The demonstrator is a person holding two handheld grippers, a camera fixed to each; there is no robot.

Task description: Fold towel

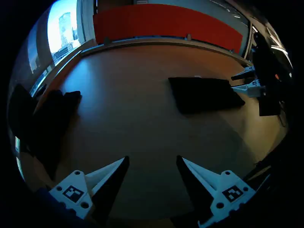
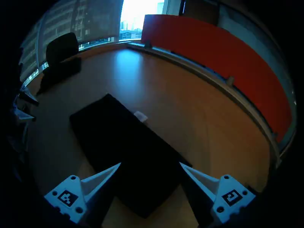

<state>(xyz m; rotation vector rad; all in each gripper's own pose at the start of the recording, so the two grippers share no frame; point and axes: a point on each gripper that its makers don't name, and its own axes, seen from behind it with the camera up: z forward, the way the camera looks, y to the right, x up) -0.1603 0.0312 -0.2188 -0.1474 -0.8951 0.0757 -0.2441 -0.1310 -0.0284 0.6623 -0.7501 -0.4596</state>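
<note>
Right gripper (image 2: 150,164) hangs spread over the black towel (image 2: 125,152); left gripper (image 1: 152,159), spread too — bring it closer, pinch matching corners.

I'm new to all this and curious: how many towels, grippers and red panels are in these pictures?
Towel: 1
Grippers: 2 (left gripper, right gripper)
Red panel: 1
Total: 4
</note>
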